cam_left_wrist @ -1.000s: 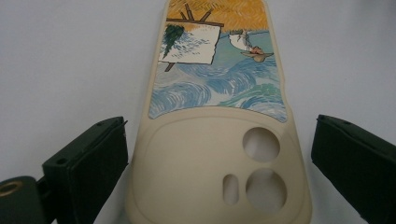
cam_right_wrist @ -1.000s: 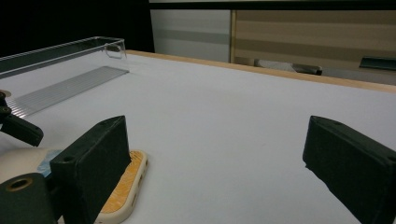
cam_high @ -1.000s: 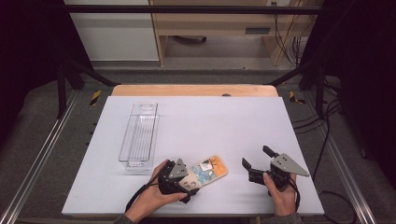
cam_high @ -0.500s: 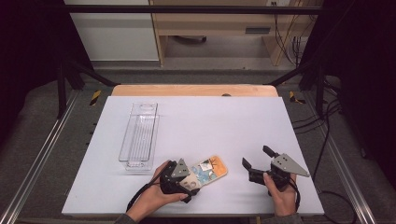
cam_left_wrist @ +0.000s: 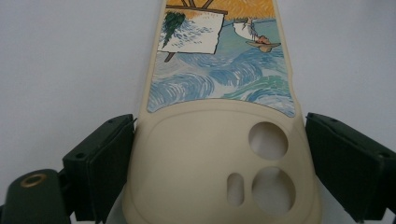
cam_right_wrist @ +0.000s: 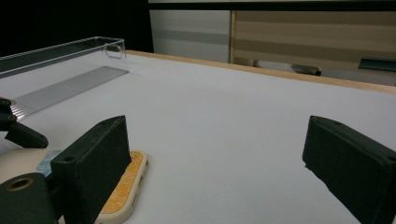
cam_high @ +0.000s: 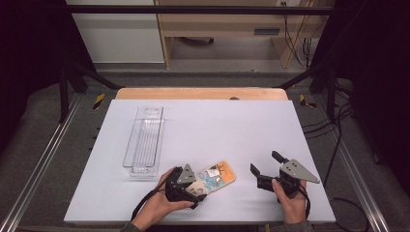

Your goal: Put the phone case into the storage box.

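A cream phone case (cam_high: 216,176) with a painted blue-and-orange picture lies flat on the white table (cam_high: 217,125) near its front edge. My left gripper (cam_high: 199,181) holds the case's camera-hole end. In the left gripper view both black jaws sit against the long sides of the phone case (cam_left_wrist: 219,140), and the two round holes are near the lens. My right gripper (cam_high: 266,164) rests to the right of the case, apart from it, jaws wide open with nothing between them. The right gripper view has the orange end of the phone case (cam_right_wrist: 126,186) at its lower left.
A clear plastic tray (cam_high: 144,140) lies lengthwise on the left half of the table, just behind my left hand; the same tray (cam_right_wrist: 60,70) appears in the right gripper view. A wooden strip (cam_high: 200,93) runs along the table's far edge. Metal rails flank both sides.
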